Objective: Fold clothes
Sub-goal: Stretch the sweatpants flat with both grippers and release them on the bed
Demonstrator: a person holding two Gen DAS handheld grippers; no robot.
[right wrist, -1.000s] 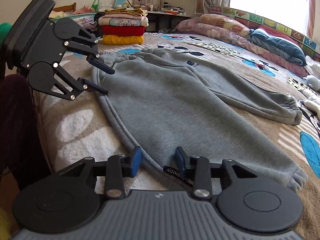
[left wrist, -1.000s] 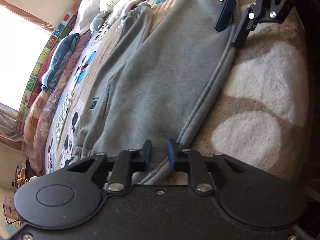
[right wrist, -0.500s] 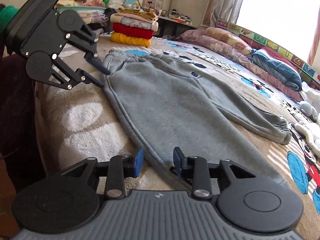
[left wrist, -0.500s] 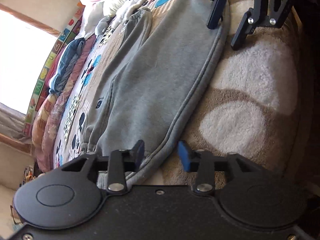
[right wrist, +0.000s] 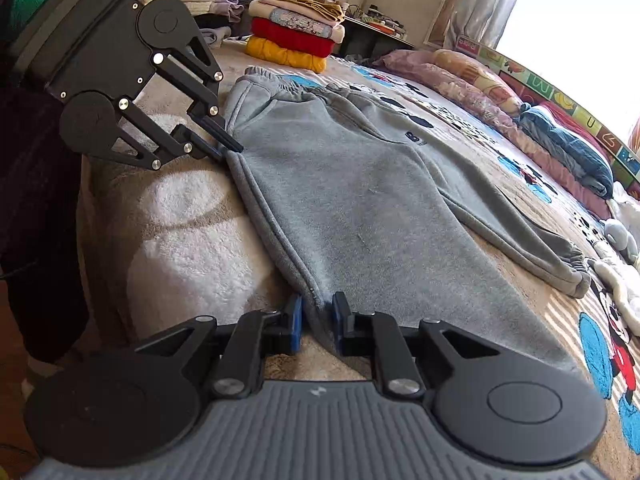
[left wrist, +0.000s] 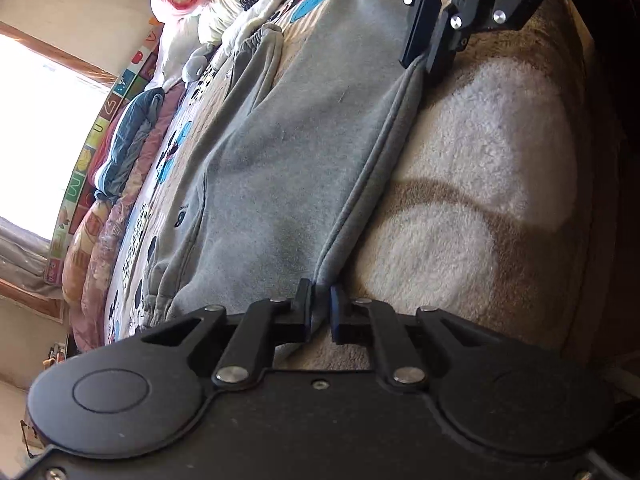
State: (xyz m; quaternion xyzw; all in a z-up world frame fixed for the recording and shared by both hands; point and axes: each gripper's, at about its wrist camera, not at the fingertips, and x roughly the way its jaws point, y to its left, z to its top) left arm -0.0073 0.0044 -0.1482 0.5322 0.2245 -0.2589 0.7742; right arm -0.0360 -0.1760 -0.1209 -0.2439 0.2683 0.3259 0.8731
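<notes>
Grey sweatpants [right wrist: 360, 184] lie spread flat on the bed, legs apart, waistband toward the stacked clothes. My left gripper [left wrist: 320, 308] is shut on the near side seam of the sweatpants [left wrist: 288, 168] by the waist end. It shows in the right wrist view [right wrist: 224, 148], pinching that edge. My right gripper [right wrist: 316, 320] is shut on the same seam further down the leg. It shows in the left wrist view [left wrist: 428, 44], closed on the fabric edge.
A beige and white fluffy blanket [right wrist: 192, 240] covers the bed's near edge. A stack of folded clothes [right wrist: 296, 36] sits at the far end. Pillows and a blue quilt [right wrist: 560, 144] line the window side. Soft toys [right wrist: 620, 236] lie by the free trouser leg.
Both grippers were open around the seam of the sweatpants. Now both have closed on it, and the seam between them is pulled straighter.
</notes>
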